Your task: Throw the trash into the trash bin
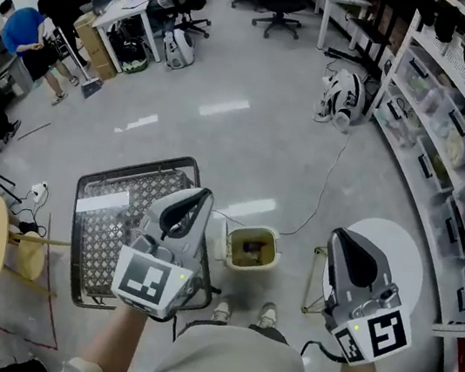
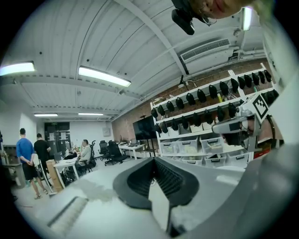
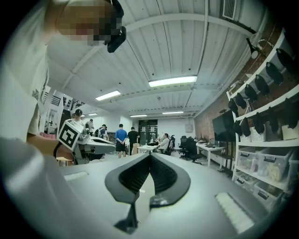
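Two grippers are seen in the head view, held close under the camera in the lower part of the frame: the left gripper (image 1: 186, 208) left of centre, the right gripper (image 1: 352, 249) at lower right. Both claws are pressed together and nothing is carried in either. The trash bin (image 1: 253, 229) is found on the floor at lower centre, between the two grippers and just ahead of the person's shoes (image 1: 267, 314). Something brownish is glimpsed inside it, but what it is cannot be told. A wire basket (image 1: 139, 165) is set just beside the bin on its left, partly covered by the left gripper. No loose trash can be picked out

In the left gripper view, the left gripper (image 2: 153, 161) is pointed roughly level toward the storage shelves (image 2: 201, 140), its jaws closed with nothing between them

In the right gripper view, the right gripper (image 3: 149, 158) is likewise shut and empty, aimed across the room at distant desks (image 3: 208, 151). The bin is shown in neither gripper view, so this high, level, closed pose is judged a carrying or resting posture, not a reach
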### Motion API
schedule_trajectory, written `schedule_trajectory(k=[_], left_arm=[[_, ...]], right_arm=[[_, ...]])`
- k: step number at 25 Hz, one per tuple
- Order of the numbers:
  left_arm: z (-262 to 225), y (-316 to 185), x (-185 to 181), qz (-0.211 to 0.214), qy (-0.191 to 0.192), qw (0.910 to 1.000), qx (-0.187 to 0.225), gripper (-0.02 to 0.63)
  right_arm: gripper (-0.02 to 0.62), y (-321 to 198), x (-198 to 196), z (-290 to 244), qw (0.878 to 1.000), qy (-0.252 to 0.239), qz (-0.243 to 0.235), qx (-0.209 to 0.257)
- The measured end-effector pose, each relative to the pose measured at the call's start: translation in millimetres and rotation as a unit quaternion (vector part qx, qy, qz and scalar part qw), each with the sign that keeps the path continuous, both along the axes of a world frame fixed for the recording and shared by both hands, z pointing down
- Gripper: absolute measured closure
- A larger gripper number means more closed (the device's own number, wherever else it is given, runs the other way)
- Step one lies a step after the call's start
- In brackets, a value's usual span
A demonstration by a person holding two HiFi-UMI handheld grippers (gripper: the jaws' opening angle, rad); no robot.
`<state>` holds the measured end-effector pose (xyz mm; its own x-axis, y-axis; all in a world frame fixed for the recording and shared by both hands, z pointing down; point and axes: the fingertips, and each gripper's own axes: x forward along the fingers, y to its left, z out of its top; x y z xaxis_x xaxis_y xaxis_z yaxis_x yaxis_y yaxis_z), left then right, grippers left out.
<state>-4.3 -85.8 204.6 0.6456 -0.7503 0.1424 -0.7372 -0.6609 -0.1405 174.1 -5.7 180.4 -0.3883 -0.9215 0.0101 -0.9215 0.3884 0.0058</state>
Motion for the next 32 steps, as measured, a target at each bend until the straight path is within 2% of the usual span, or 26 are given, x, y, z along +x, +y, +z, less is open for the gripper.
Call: schedule_trajectory(k=[1,2,3,4,6,10,16,20,25,32], left_arm=[[0,-1,-3,-0.006,0.003,1.0,0.0,0.604],[0,-3,-6,-0.009,0.003,1.0,0.002,0.603],[2,-4,-9,-0.012,0.002,0.9999,0.004,0.604],[3,-6,-13,-0.014,0.0,0.9999,0.007,0.603],[6,-10,-18,-0.015,-0.009,0.9997,0.016,0.603],[0,-14,-21,-0.036,-0.009,0.9993,0.004,0.603],[-6,-23,-58,-0.1,-0.039,0.9942,-0.009,0.603],[15,-27,-103,-0.136,-0.038,0.9899,0.001,0.603],[38,-38,-153,-0.177,-0.057,0.9824,-0.013,0.603],[89,-44,-218,-0.25,-0.065,0.9637,-0.066,0.603]], right_arm=[[0.59,0,-2,-3,1.0,-0.007,-0.006,0.004],[0.512,1,-5,-6,1.0,-0.015,-0.015,0.011],[0.341,2,-9,-10,0.999,-0.021,-0.025,0.017],[0.288,2,-12,-12,0.999,-0.022,-0.032,0.021],[0.288,0,-14,-11,0.999,-0.011,-0.035,0.02],[0.296,-8,-10,-2,0.999,-0.013,-0.039,0.008],[0.296,-41,-30,4,0.997,-0.008,-0.077,0.004],[0.295,-73,-70,9,0.993,-0.008,-0.121,-0.01],[0.288,-111,-127,36,0.985,-0.012,-0.167,-0.037],[0.278,-152,-220,98,0.965,-0.012,-0.241,-0.106]])
